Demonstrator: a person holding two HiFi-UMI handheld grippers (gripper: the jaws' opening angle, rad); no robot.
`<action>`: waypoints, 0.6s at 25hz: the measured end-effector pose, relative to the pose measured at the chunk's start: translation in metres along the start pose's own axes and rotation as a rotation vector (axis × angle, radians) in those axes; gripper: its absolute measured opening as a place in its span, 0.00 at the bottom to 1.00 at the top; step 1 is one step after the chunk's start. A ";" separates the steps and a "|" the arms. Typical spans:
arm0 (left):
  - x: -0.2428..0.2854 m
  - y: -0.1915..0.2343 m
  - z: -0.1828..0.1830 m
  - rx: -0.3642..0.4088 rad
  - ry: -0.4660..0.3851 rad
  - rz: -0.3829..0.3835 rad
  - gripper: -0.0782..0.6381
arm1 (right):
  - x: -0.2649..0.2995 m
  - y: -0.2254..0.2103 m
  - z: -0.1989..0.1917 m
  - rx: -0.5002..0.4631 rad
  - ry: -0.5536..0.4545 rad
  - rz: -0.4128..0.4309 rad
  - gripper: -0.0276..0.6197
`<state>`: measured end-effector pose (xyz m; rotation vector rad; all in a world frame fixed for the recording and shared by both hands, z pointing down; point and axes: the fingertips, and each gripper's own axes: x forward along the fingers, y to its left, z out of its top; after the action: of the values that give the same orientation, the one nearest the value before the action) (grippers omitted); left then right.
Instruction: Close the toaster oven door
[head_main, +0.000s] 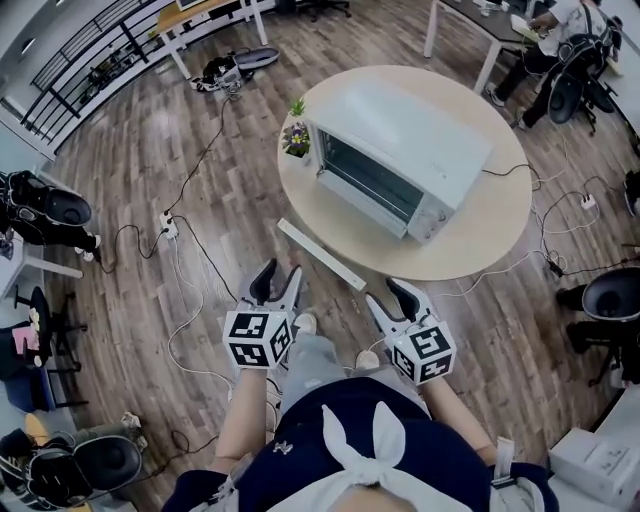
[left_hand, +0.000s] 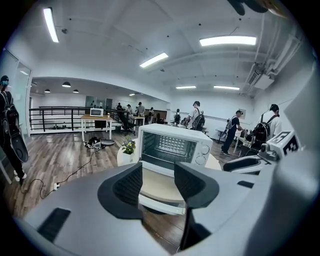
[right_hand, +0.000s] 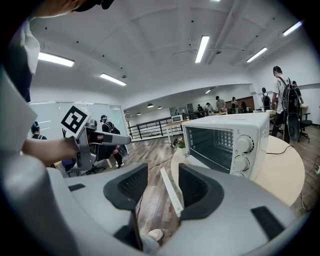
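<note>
The toaster oven (head_main: 400, 150) is set on the round surface (head_main: 500, 225), its door (head_main: 322, 254) dropped open toward the person. The left hand-held gripper (head_main: 280, 272) and right hand-held gripper (head_main: 388, 293) are held wide and empty, short of the door, presumably readied for lifting its edge.

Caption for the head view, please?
Left gripper and right gripper, both open, facing the toaster oven, door open.
</note>
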<state>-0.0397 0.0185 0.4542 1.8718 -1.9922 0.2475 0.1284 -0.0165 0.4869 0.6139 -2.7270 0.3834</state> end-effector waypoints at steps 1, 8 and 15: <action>0.003 0.005 0.000 0.006 0.009 -0.005 0.37 | 0.003 0.000 -0.001 0.006 0.004 -0.007 0.33; 0.031 0.028 0.007 0.041 0.060 -0.047 0.37 | 0.019 -0.014 -0.002 0.046 0.017 -0.069 0.33; 0.059 0.046 0.003 0.058 0.110 -0.109 0.37 | 0.033 -0.019 -0.017 0.093 0.051 -0.142 0.33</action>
<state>-0.0874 -0.0323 0.4817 1.9511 -1.8232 0.3729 0.1131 -0.0402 0.5176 0.8056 -2.6095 0.4858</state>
